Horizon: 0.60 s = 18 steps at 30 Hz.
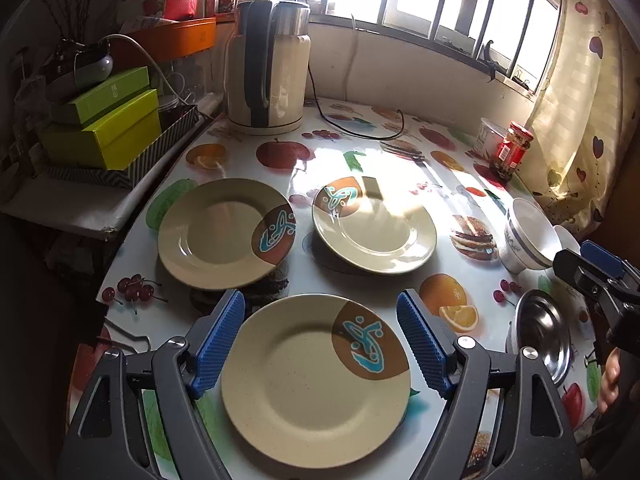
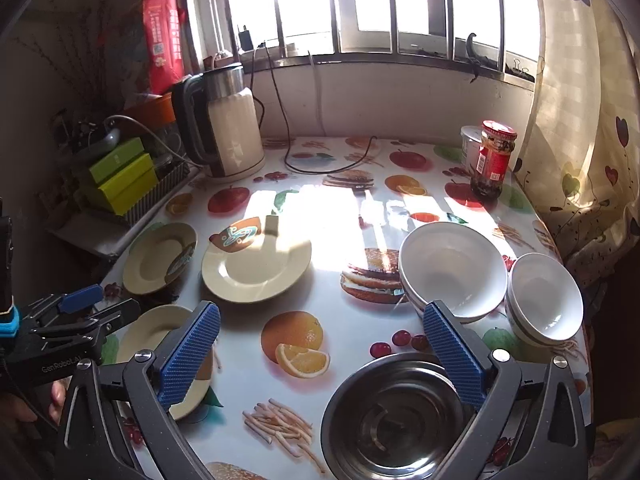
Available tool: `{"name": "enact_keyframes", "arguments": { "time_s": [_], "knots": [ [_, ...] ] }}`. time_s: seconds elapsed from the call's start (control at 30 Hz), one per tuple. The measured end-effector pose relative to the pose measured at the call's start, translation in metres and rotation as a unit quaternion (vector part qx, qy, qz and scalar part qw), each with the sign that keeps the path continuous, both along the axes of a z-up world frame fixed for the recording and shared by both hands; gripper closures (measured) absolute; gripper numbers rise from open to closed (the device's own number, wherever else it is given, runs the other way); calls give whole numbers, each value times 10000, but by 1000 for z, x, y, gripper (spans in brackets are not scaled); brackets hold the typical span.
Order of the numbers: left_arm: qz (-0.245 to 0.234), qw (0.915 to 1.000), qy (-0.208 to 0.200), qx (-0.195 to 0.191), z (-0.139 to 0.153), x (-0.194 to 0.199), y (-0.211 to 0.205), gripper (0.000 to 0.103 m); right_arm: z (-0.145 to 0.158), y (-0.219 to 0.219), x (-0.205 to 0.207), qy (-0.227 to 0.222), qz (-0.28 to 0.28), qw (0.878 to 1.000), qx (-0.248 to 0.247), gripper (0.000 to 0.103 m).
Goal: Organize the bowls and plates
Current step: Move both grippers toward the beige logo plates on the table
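Plates: three beige ones lie apart on the fruit-print table (image 1: pixel 360 152), nothing stacked yet. Nearest plate (image 1: pixel 316 384) sits below the left gripper (image 1: pixel 320 344), whose jaws stand apart and hold nothing; the blue pads (image 1: pixel 222 344) flank the plate from above, no contact that I can see. Other two: far-left plate (image 1: pixel 224 232) and middle plate (image 1: pixel 374 228), the middle one apparently tilted, one edge lifted off the table. Right gripper (image 2: pixel 320 356) is also spread wide and empty, hanging over bare tablecloth between that nearest plate and the steel bowl (image 2: pixel 396 420). My read: step in hand is a first grab, probably the near plate. To do it well, come in low at the rim, pinch the edge and not the flat, lift level, then set it on a neighbour; flat plates on slick plastic will skid if pushed. Views differ: right wrist shows two white bowl stacks, large white bowls (image 2: pixel 452 272) and small white bowls (image 2: pixel 544 300), fully; left wrist only catches them at its edge. Left wrist shows all three plates whole; right wrist has the near one half hidden behind its own finger.
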<state>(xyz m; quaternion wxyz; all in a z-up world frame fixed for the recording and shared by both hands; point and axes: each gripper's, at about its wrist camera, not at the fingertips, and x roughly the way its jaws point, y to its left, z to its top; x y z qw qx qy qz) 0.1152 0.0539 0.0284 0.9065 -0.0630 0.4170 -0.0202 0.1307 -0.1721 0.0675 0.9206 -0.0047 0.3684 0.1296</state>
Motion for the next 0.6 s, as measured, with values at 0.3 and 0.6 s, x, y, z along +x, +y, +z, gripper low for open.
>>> {"name": "enact_keyframes", "arguments": {
  "time_s": [0.3, 0.6],
  "knots": [
    [-59, 9997, 220, -69, -8, 47, 0, 37, -16, 13, 63, 536, 115, 9983, 184, 22],
    [-73, 9971, 746, -161, -34, 89, 0, 37, -48, 33, 117, 1166, 310, 9927, -40, 34]
  ]
}}
